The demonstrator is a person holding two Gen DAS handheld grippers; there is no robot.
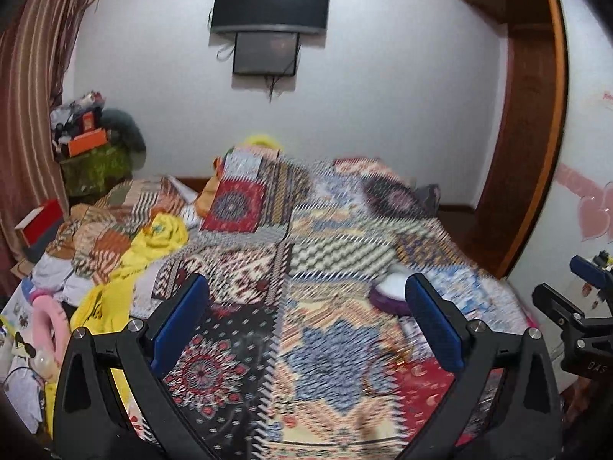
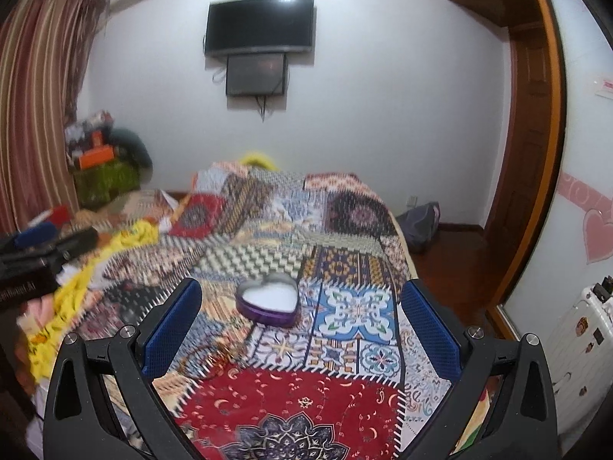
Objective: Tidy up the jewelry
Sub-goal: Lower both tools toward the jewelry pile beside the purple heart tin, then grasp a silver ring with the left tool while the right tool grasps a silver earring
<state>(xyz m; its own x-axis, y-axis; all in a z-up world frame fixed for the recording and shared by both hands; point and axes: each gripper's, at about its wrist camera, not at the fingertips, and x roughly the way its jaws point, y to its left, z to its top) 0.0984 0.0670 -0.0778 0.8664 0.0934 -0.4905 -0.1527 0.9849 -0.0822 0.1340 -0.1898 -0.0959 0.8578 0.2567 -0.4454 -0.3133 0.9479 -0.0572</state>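
A purple heart-shaped box point(image 2: 267, 303) with a white inside lies open on the patchwork bedspread point(image 2: 337, 268), ahead of my right gripper point(image 2: 302, 326), whose blue-padded fingers stand open and hold nothing. Blurred gold jewelry point(image 2: 220, 356) lies on the spread near its left finger. In the left wrist view the same box point(image 1: 389, 293) shows partly behind the right finger of my left gripper point(image 1: 306, 322), which is open and empty. Small gold pieces point(image 1: 398, 356) lie blurred on the spread to its right. The right gripper's body point(image 1: 574, 326) appears at that view's right edge.
Yellow cloth point(image 1: 153, 245) and piled clothes cover the bed's left side. A red box point(image 1: 40, 224) and stacked boxes point(image 1: 90, 138) stand by the striped curtain. A wall television point(image 2: 260, 25) hangs ahead. A wooden door point(image 2: 532, 145), a bag point(image 2: 421, 222) and a white suitcase point(image 2: 574, 352) are on the right.
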